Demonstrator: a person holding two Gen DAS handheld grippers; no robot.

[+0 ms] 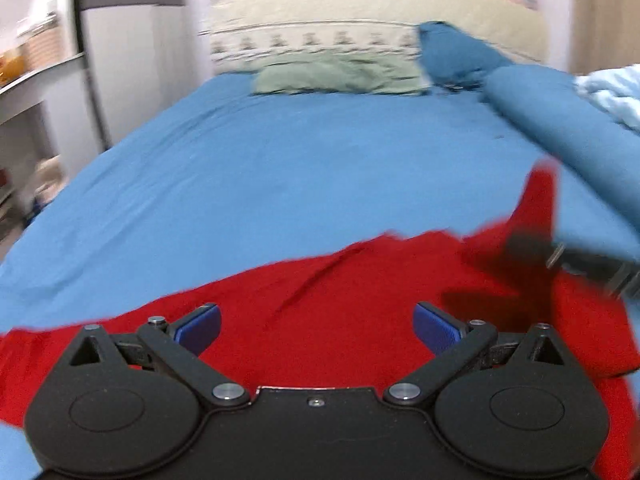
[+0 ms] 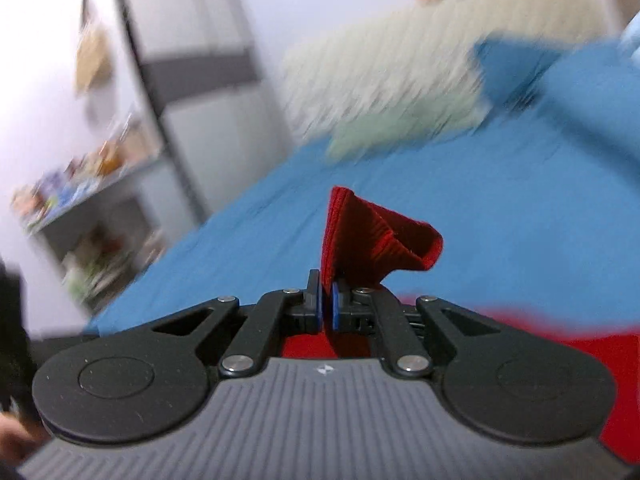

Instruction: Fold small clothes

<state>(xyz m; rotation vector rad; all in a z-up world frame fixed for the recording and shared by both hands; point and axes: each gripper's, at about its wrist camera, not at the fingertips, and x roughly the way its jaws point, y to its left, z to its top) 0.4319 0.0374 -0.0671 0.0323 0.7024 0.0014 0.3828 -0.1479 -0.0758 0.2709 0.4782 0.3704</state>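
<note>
A red knit garment (image 1: 320,312) lies spread on the blue bed sheet (image 1: 260,168). My left gripper (image 1: 317,330) is open, its blue pads wide apart just above the red cloth, holding nothing. My right gripper (image 2: 327,304) is shut on a ribbed edge of the red garment (image 2: 372,236), which sticks up from between the pads. In the left wrist view the right gripper (image 1: 560,256) shows blurred at the right, lifting a corner of the cloth.
A green pillow (image 1: 340,76) and a beige patterned headboard cushion (image 1: 360,16) are at the far end. A rolled blue duvet (image 1: 568,128) runs along the right. Shelves (image 1: 36,64) and a cabinet stand left of the bed.
</note>
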